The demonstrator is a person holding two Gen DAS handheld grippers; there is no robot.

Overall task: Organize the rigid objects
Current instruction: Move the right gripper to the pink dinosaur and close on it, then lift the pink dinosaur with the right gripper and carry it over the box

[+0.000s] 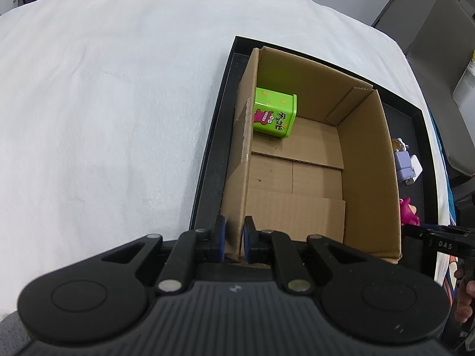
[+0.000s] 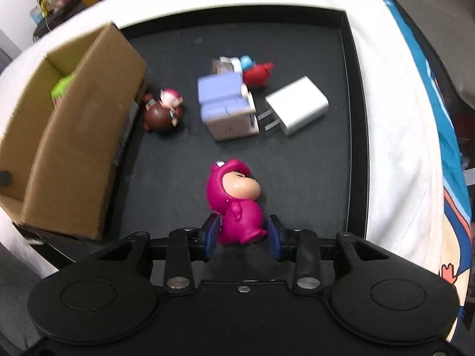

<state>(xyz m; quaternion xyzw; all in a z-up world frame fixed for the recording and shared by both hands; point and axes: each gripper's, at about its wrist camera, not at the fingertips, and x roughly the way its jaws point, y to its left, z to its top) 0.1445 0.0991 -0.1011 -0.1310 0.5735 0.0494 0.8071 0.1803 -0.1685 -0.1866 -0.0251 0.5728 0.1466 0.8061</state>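
A cardboard box (image 1: 368, 160) stands in a black tray (image 1: 207, 160). A green printed box (image 1: 274, 112) lies inside it at the far left corner. My left gripper (image 1: 234, 241) is shut on the cardboard box's near left wall. In the right wrist view a magenta bear-suit figurine (image 2: 237, 201) lies on the tray (image 2: 354, 118). My right gripper (image 2: 242, 237) has its jaws around the figurine's lower body; a gap shows at the right pad. The figurine also shows in the left wrist view (image 1: 409, 212), as does the right gripper's body.
On the tray beyond the figurine lie a brown figurine (image 2: 161, 112), a lilac block (image 2: 225, 106), a white charger plug (image 2: 297, 105) and a red figurine (image 2: 256, 72). The cardboard box (image 2: 74, 136) stands at the tray's left. White cloth (image 1: 104, 89) covers the table.
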